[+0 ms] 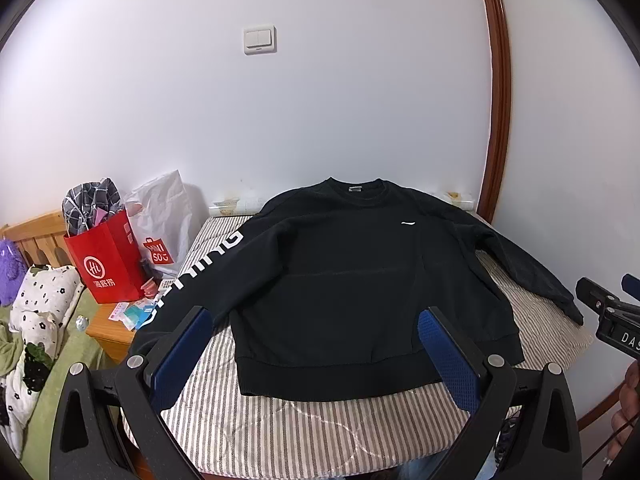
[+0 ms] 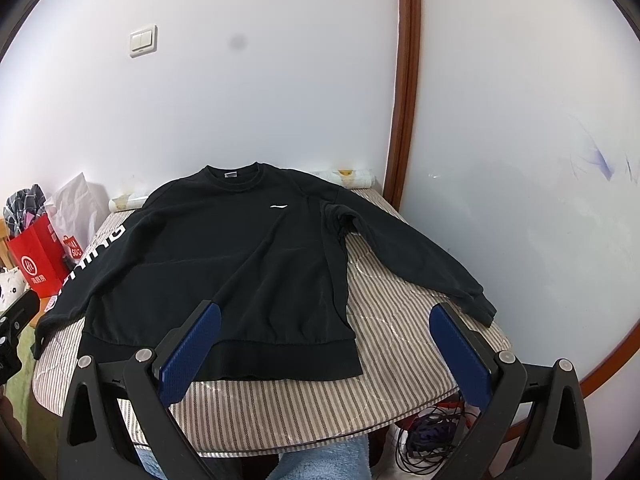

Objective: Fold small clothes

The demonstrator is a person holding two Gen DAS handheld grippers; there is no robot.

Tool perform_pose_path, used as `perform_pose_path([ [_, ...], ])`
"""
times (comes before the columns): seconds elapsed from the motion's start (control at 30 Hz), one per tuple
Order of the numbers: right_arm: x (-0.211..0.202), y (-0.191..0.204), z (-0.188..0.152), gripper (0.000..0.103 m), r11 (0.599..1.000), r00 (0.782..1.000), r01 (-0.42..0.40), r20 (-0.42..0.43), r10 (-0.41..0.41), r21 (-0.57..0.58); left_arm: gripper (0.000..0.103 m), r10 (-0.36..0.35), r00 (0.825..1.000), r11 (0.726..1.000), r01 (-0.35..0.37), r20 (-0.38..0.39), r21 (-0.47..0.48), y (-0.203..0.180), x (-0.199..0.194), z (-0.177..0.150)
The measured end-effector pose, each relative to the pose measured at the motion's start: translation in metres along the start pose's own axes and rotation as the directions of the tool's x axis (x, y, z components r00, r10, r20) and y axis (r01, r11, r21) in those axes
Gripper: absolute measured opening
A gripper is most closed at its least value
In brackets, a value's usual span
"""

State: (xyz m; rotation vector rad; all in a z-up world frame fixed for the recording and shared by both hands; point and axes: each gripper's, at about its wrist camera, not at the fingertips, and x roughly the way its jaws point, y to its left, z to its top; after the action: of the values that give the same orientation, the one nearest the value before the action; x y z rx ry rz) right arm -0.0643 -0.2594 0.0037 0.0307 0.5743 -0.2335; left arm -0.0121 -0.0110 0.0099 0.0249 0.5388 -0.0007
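A black sweatshirt (image 1: pixel 340 276) lies flat, front up, on a striped cloth-covered table (image 1: pixel 304 432), neck toward the wall and both sleeves spread out. Its left sleeve (image 1: pixel 200 264) carries white letters. It also shows in the right wrist view (image 2: pixel 240 264), on the same table (image 2: pixel 400 360). My left gripper (image 1: pixel 316 320) is open and empty, above the hem at the near edge. My right gripper (image 2: pixel 324 316) is open and empty, above the hem's right corner. The right gripper's side shows at the left wrist view's right edge (image 1: pixel 612 312).
A red paper bag (image 1: pixel 106 256) and a white plastic bag (image 1: pixel 160 224) stand on a wooden nightstand (image 1: pixel 110 330) left of the table. A bed with bedding (image 1: pixel 36 320) lies further left. Cables (image 2: pixel 432 436) hang under the table's right side. A wall stands close behind.
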Motion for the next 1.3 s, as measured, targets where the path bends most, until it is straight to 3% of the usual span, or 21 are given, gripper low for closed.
perform_pose_path([
  [0.5, 0.016, 0.011, 0.005, 0.102, 0.999, 1.0, 0.013, -0.005, -0.013, -0.043, 0.103, -0.03, 0.999, 0.997, 0.027, -0.04, -0.072, 0.022, 0.035, 0.005],
  [0.7, 0.044, 0.022, 0.008, 0.102, 0.997, 0.999, -0.037, -0.031, 0.035, -0.063, 0.103, 0.029, 0.995, 0.989, -0.042, -0.095, -0.14, 0.052, 0.08, 0.0],
  [0.83, 0.075, 0.031, 0.006, 0.102, 0.994, 0.993, -0.095, -0.081, 0.089, -0.062, 0.103, 0.011, 0.987, 0.96, -0.055, -0.159, -0.274, 0.093, 0.119, -0.016],
  [0.93, 0.1, 0.039, 0.001, 0.102, 0.991, 0.987, -0.124, -0.111, 0.117, -0.059, 0.103, 0.029, 0.981, 0.925, -0.098, -0.191, -0.366, 0.126, 0.144, -0.036],
  [1.07, 0.137, 0.058, -0.007, 0.102, 0.989, 0.983, -0.119, -0.148, 0.106, -0.088, 0.102, -0.008, 0.967, 0.869, -0.118, -0.253, -0.481, 0.165, 0.175, -0.069],
  [1.3, 0.177, 0.09, -0.012, 0.102, 0.984, 0.974, -0.137, -0.195, 0.114, -0.11, 0.092, 0.02, 0.956, 0.803, -0.189, -0.291, -0.565, 0.204, 0.208, -0.095],
])
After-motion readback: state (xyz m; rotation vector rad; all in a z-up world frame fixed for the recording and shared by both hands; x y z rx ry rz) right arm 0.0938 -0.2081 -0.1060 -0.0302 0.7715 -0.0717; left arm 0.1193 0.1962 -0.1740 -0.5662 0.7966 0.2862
